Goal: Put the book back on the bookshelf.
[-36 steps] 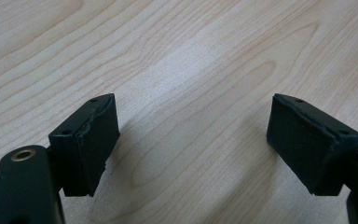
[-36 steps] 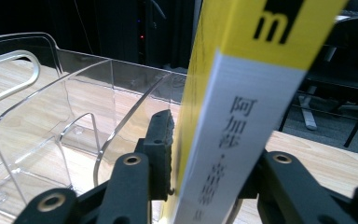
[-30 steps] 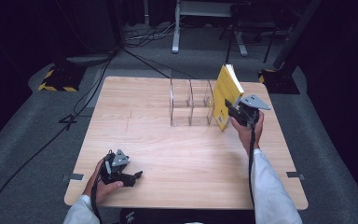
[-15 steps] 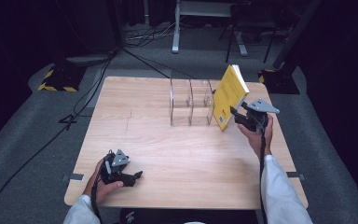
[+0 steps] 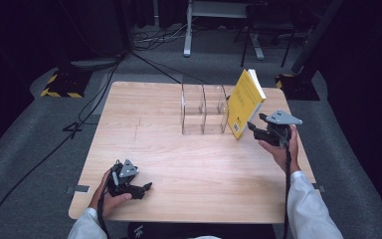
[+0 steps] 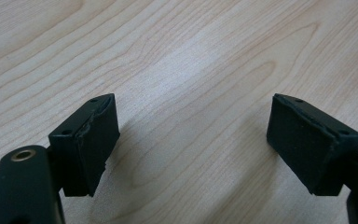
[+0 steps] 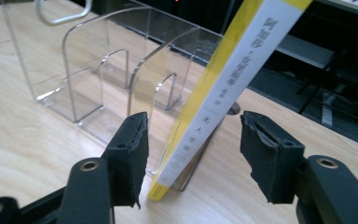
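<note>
A yellow book (image 5: pixel 246 102) stands tilted at the table's right, leaning on the right end of a clear acrylic rack (image 5: pixel 204 109). Just right of the book's lower edge is my right gripper (image 5: pixel 252 127). Its jaws have just been opening. In the right gripper view the book's white and yellow spine (image 7: pixel 223 88) rises in the gap of the right gripper (image 7: pixel 193 149), and neither pad touches it. My left gripper (image 5: pixel 146 188) rests open near the front left edge. The left gripper (image 6: pixel 191 140) holds nothing, with bare wood between its pads.
The wooden table (image 5: pixel 179 159) has open room between the rack and the front edge. The rack's clear dividers (image 7: pixel 107 70) stand left of the book. Cables and a black stand foot lie on the grey floor beyond the table.
My right gripper has let go of the book and drawn back to the right. The book stays leaning on the rack. The left gripper has not moved.
</note>
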`<move>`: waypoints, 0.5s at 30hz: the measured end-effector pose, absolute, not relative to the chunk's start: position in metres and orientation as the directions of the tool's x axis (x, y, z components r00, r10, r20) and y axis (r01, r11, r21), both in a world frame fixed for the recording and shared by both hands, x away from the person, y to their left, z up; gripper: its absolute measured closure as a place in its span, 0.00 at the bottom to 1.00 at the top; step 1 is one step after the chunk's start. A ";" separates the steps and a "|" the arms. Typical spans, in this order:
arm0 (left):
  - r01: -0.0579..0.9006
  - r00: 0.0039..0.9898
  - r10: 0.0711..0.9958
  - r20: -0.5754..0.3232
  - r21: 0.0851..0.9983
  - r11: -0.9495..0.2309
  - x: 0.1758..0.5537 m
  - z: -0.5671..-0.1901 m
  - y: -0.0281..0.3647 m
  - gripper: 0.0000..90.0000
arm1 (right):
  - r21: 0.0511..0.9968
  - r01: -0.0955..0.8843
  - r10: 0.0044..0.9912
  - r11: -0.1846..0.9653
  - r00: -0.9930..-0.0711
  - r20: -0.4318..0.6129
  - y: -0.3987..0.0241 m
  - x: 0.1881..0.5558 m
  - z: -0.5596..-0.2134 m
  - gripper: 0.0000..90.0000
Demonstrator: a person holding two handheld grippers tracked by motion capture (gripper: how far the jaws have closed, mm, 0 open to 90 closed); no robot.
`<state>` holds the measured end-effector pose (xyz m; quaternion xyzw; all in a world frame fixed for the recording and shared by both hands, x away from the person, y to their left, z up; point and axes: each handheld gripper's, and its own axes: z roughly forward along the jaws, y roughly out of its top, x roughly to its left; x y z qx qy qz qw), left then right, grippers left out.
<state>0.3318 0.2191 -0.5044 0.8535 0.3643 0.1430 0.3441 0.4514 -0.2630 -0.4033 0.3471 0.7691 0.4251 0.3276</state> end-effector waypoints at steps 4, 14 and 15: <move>0.523 0.694 0.720 -0.007 0.692 -0.498 0.332 -0.504 0.219 0.19 | 0.871 0.246 0.787 0.426 -0.575 -0.223 -0.264 0.444 -0.402 0.45; 0.523 0.694 0.720 -0.006 0.691 -0.499 0.332 -0.504 0.219 0.19 | 0.853 0.257 0.738 0.454 -0.646 -0.198 -0.267 0.425 -0.396 0.42; 0.524 0.694 0.720 -0.006 0.691 -0.498 0.332 -0.504 0.219 0.19 | 0.847 0.254 0.730 0.468 -0.651 -0.208 -0.267 0.423 -0.395 0.42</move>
